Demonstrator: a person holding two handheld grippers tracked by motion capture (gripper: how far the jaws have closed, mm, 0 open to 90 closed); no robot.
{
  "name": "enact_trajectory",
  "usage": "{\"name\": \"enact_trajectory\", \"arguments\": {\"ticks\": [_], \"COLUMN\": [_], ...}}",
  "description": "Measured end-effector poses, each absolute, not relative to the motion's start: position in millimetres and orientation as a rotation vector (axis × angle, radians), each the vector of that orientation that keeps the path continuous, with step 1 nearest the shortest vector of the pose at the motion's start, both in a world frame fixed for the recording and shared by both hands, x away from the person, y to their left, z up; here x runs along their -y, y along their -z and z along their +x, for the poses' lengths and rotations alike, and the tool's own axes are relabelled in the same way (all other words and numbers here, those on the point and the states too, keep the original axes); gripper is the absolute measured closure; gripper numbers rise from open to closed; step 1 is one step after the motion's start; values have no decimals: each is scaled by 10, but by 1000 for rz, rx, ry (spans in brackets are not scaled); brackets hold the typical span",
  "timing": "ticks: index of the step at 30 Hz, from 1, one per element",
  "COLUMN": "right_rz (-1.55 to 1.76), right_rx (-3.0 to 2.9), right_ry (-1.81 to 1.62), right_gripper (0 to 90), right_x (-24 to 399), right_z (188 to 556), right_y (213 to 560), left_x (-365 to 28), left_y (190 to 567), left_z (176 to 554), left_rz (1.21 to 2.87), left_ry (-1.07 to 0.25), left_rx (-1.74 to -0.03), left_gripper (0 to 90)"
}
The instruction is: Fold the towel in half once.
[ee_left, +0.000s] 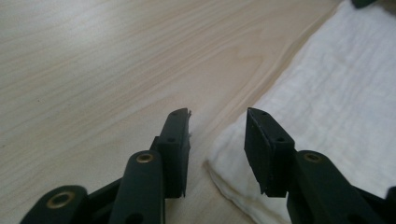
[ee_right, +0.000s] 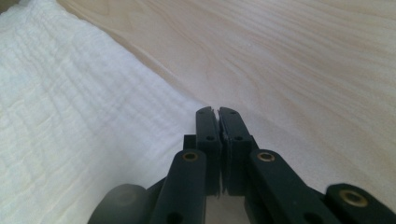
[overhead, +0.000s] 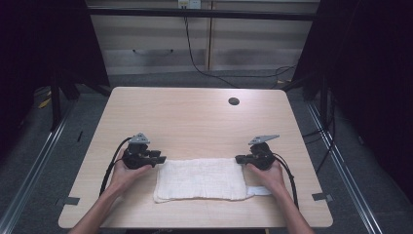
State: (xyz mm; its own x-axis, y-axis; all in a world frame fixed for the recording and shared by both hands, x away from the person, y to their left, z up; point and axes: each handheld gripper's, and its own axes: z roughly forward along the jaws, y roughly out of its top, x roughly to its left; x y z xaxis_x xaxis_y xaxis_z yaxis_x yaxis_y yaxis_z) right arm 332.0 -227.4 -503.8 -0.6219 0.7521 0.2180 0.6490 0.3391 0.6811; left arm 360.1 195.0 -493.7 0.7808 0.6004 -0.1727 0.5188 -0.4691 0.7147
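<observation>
White folded cloth (overhead: pixel 202 179) lies flat on the table (overhead: pixel 195 117), near the person's edge, with a narrow strip poking out at its right near corner. Left tool (ee_left: pixel 218 116) is released: jaws stand apart at the cloth's far left corner, one jaw over bare wood, the other over the fabric, nothing pinched. Right tool (ee_right: pixel 217 111) is clenched, jaws pressed together right at the cloth's far right edge; cannot tell whether a layer is actually caught between the pads or whether they closed just beside it. Risks, as judged: if the right tool holds nothing or only the top layer, a lift would leave the cloth behind or peel the fold open. The left tool, closing from where it is, may nip only the hem or slide off the corner. Uneven grips on the two sides would skew the cloth and drag it across the table.
</observation>
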Motion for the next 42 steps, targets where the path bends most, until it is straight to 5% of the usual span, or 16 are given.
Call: {"name": "enact_trajectory", "arguments": {"ticks": [8, 15, 42], "right_rz": [1296, 1276, 1232], "right_rx": [-2457, -2453, -2289], "right_ry": [-1154, -1177, -1390], "right_gripper": [870, 870, 873], "right_x": [2296, 2314, 2426], "right_z": [3293, 3277, 3221], "right_y": [5036, 5012, 4804], "left_x": [-1906, -1898, -1865], "left_y": [5001, 5010, 5051], "left_z": [3573, 3507, 3634], "left_rz": [2218, 2231, 2165], "left_ry": [-140, -166, -160], "left_rx": [-788, -735, -812], "left_gripper": [652, 848, 854]}}
